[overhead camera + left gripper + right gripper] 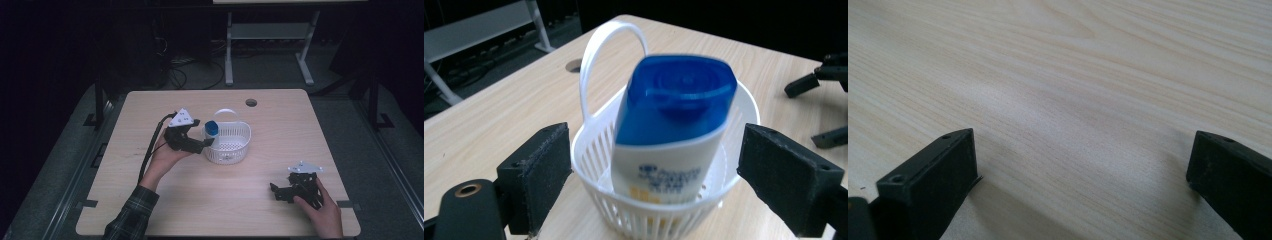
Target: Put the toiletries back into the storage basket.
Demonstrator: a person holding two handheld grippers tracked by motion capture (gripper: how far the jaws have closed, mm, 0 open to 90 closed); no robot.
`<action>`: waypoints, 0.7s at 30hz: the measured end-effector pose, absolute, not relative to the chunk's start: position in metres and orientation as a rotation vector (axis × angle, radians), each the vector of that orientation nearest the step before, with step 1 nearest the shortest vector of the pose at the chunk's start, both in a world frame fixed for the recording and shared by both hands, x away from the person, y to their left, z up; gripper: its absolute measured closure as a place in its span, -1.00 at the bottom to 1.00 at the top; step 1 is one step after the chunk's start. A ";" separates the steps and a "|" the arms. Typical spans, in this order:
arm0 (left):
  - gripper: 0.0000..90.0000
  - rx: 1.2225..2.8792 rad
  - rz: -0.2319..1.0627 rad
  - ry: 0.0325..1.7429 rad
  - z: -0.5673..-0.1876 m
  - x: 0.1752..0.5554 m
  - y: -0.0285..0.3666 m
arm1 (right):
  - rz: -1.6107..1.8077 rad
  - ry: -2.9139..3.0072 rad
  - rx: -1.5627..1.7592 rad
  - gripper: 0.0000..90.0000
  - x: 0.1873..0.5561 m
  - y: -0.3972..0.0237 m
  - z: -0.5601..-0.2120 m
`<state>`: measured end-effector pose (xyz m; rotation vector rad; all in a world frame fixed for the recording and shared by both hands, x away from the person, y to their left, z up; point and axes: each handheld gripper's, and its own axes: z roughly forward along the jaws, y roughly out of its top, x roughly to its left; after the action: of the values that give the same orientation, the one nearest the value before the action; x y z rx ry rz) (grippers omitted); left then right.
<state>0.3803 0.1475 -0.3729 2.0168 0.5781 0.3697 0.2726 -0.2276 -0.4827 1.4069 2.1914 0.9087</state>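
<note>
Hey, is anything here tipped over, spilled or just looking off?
Nothing is spilled or broken. The one oddity is the white bottle with the blue cap: it leans at a tilt inside the white basket instead of standing straight. The left gripper is open around it; the right gripper rests open on the table.

The tabletop (150, 200) carried one white basket (231, 145), and one blue-capped bottle (211, 129) stood in it. Two grippers were there: the left gripper (206, 142) and the right gripper (276, 192).
</note>
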 end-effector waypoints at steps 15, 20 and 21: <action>-0.71 2.020 0.382 0.633 -0.378 0.354 0.182 | 0.909 2.191 1.408 -1.00 0.273 -0.228 -0.483; -0.71 2.010 0.397 0.658 -0.382 0.346 0.195 | 0.910 2.192 1.406 -1.00 0.273 -0.228 -0.483; -0.71 2.009 0.398 0.659 -0.383 0.344 0.197 | 0.910 2.192 1.407 -1.00 0.273 -0.228 -0.483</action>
<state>0.3443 0.1965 -0.3827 2.0087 0.6594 0.3977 0.2726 -0.2276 -0.4827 1.4069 2.1919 0.9097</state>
